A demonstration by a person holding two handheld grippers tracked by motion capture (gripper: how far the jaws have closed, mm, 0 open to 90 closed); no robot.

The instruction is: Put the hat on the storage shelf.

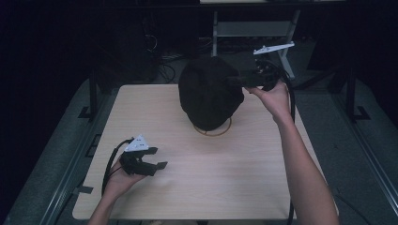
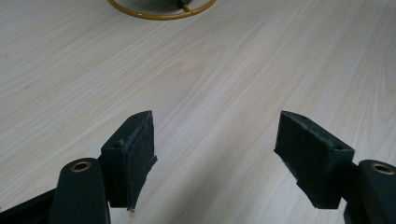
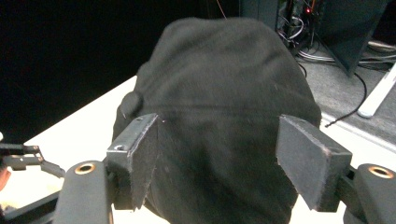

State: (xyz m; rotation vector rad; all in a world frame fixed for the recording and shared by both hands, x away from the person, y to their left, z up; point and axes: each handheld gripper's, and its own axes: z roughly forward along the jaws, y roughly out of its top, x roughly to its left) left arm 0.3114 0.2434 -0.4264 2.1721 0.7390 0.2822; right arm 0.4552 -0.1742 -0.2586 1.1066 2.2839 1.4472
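Note:
A black cloth hat (image 1: 211, 91) sits over a stand with a yellow ring base (image 1: 213, 132) at the far middle of the wooden table (image 1: 211, 187). My right gripper (image 1: 233, 80) is at the hat's right side, pointing left at it. In the right gripper view the jaws (image 3: 217, 149) stand wide open, the hat (image 3: 224, 84) bulging just beyond and between them, pads not pressing on it. My left gripper (image 1: 158, 158) rests low over the table's near left, open and holding nothing (image 2: 215, 140). The yellow ring (image 2: 161, 11) lies far ahead of it.
Behind the table stands a white metal frame (image 1: 253, 29) with cables on the dark floor (image 3: 322, 51). The left gripper (image 3: 21, 158) shows at the lower left of the right gripper view. Bare wood spreads between the ring and the near edge.

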